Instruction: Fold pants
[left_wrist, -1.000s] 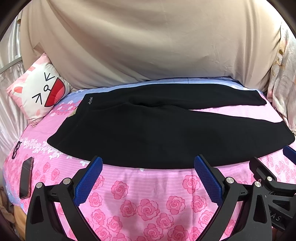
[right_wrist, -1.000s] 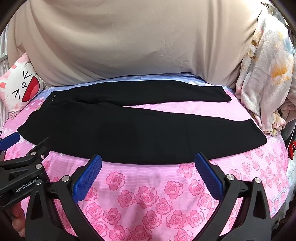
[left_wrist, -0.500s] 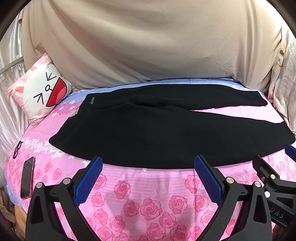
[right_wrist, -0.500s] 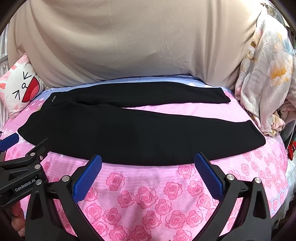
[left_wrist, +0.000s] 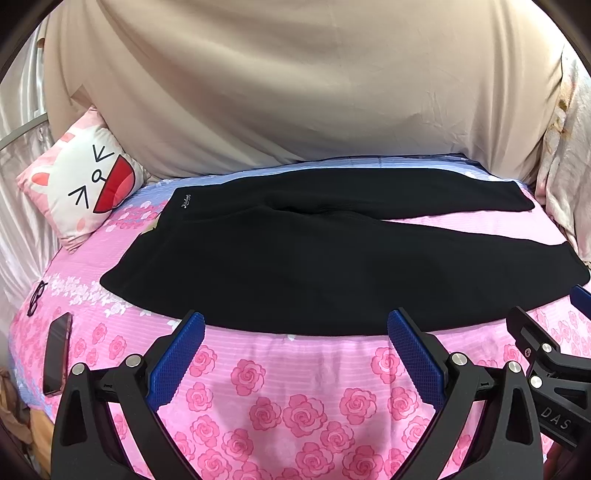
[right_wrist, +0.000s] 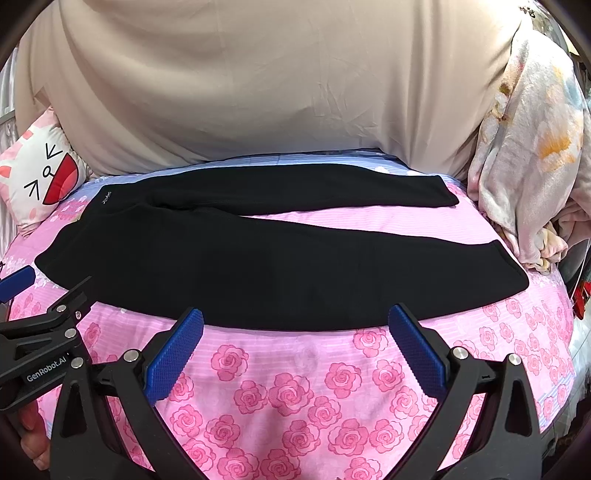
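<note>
Black pants (left_wrist: 314, 258) lie flat across the pink rose-print bed (left_wrist: 288, 398), waistband at the left, two legs spreading to the right with a strip of sheet showing between them. In the right wrist view the pants (right_wrist: 258, 266) fill the middle of the bed (right_wrist: 295, 387). My left gripper (left_wrist: 293, 325) hovers open just short of the near leg's hem edge, with nothing between its blue pads. My right gripper (right_wrist: 295, 321) is open too, at the same near edge further right. Each gripper shows at the side of the other's view.
A cartoon-face pillow (left_wrist: 85, 192) leans at the back left. A phone (left_wrist: 57, 354) and glasses (left_wrist: 37, 297) lie on the bed's left edge. A floral blanket (right_wrist: 524, 155) is heaped at the right. A beige sheet (left_wrist: 295, 92) covers the back.
Both views have shifted slightly; the pants sit a little lower and closer in frame. The pants themselves have not moved, and both grippers stay open.
</note>
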